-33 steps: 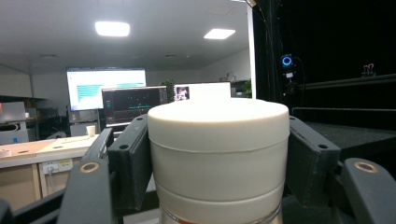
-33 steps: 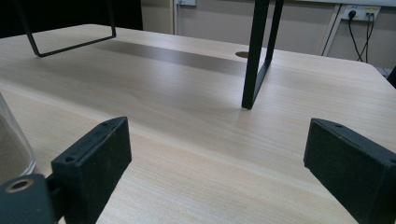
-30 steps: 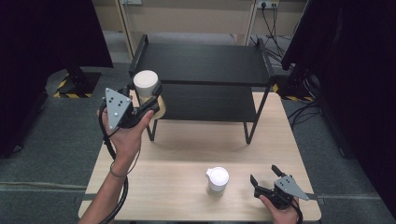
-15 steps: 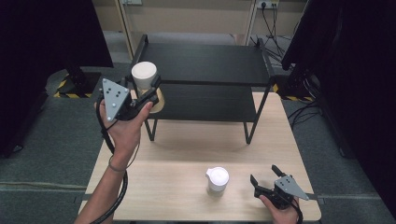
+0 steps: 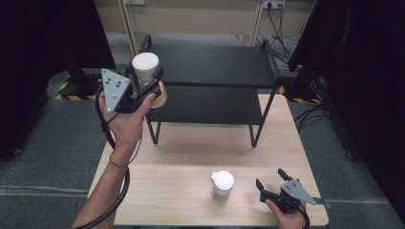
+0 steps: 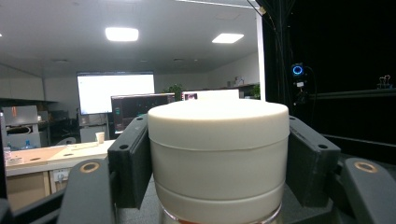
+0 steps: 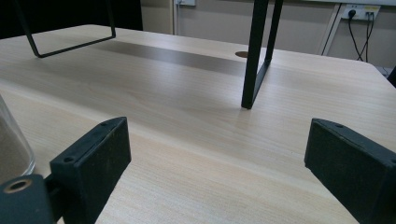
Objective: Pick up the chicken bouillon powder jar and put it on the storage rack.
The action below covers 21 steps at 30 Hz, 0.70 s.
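at upper left of the high view: my left claw [image 5: 145,81], clamped on a white-lidded jar [image 5: 144,66]. jar is upright, held in the air at the left end of the black two-tier shelf [image 5: 215,67], about level with its top tier; whether it touches the shelf i cannot tell. grey three-cornered plate sits on top of this claw, cable trails down along my forearm toward the lower left of the frame.

left gripper view, centre: same jar [image 6: 218,158] between the two black pads [image 6: 130,163], one pad pressed on each side just under the lid. clear glass rim shows at the very bottom of the frame. office room with lit screens and ceiling lights in the background, upper left.

high view, lower centre: second white-lidded jar [image 5: 222,183], standing upright on the wooden worktop [image 5: 191,148], apart from both claws.

high view, lower right: my right claw [image 5: 270,180], resting low at the near edge of the worktop, jaws apart, nothing between them, pointing toward the second jar and just beside it.

right gripper view: the two pads [image 7: 93,154] stand wide with bare worktop between; a glass wall [image 7: 11,149] at the left edge; a black shelf leg [image 7: 257,60] stands on the worktop at upper centre.
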### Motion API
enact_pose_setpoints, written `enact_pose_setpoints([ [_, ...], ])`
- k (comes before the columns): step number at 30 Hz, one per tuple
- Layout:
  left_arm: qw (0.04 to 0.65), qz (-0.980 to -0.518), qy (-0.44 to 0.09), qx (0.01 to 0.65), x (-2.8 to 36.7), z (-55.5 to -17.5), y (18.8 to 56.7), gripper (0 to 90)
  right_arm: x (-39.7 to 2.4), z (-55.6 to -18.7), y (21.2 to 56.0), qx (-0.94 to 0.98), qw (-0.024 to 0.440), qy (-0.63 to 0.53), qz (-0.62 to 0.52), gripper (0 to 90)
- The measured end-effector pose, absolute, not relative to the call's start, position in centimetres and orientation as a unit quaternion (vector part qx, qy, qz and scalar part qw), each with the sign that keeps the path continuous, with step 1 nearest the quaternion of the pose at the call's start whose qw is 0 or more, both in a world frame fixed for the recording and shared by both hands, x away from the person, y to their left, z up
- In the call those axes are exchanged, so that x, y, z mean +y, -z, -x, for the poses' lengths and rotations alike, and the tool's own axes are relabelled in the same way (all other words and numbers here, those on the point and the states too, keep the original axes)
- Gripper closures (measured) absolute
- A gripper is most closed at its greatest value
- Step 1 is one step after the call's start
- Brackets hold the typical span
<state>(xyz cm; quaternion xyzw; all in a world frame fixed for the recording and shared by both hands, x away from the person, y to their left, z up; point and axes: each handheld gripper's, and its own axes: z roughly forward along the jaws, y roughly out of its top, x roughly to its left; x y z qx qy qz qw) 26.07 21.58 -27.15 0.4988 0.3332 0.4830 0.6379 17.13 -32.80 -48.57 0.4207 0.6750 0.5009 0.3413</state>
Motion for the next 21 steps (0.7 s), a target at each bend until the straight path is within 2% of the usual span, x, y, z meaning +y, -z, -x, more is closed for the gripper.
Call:
enact_pose_setpoints([
  [21,0.629,-0.498,-0.489,0.342,21.1,-27.7,24.7,33.8,-32.8,-17.1,48.6,0.675,0.341,-0.501,-0.421,7.2],
])
